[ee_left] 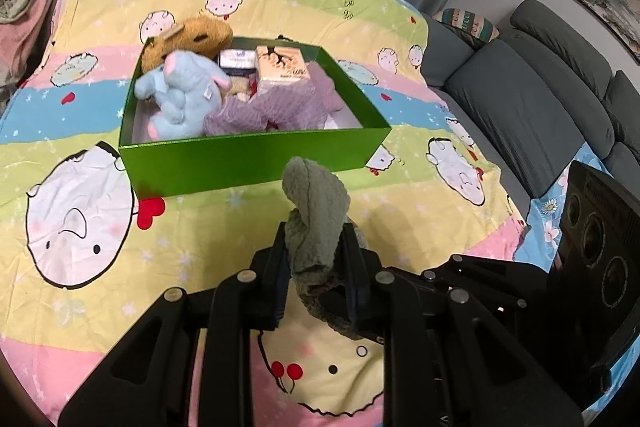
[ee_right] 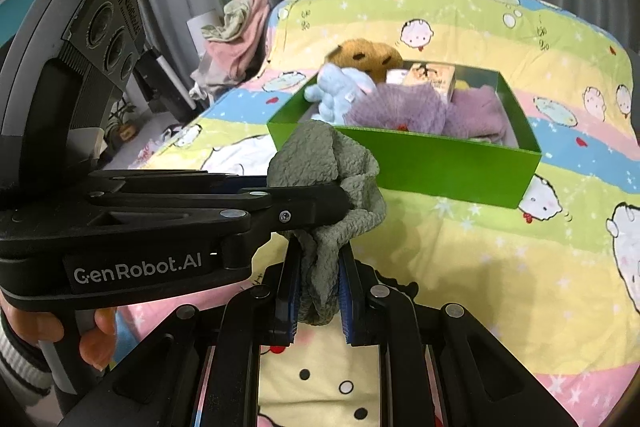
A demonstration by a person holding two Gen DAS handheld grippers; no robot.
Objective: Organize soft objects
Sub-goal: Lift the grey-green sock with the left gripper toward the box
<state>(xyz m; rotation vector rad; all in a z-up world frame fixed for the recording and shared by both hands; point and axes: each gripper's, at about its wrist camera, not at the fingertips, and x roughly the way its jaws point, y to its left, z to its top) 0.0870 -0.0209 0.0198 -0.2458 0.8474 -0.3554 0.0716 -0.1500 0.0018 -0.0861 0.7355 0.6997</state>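
Observation:
A grey-green fleecy cloth hangs bunched above the cartoon-print bedspread, held from two sides. My left gripper is shut on its lower part. In the right wrist view the same cloth stands up between the fingers of my right gripper, which is shut on it. My left gripper reaches in from the left and clamps it higher up. Behind the cloth sits a green box holding a blue elephant plush, a brown plush, purple knitwear and a small orange carton.
The bedspread covers the whole surface around the box. A grey sofa runs along the right. Pink and pale clothes are piled by the curtains at the left. A hand grips the left gripper's handle.

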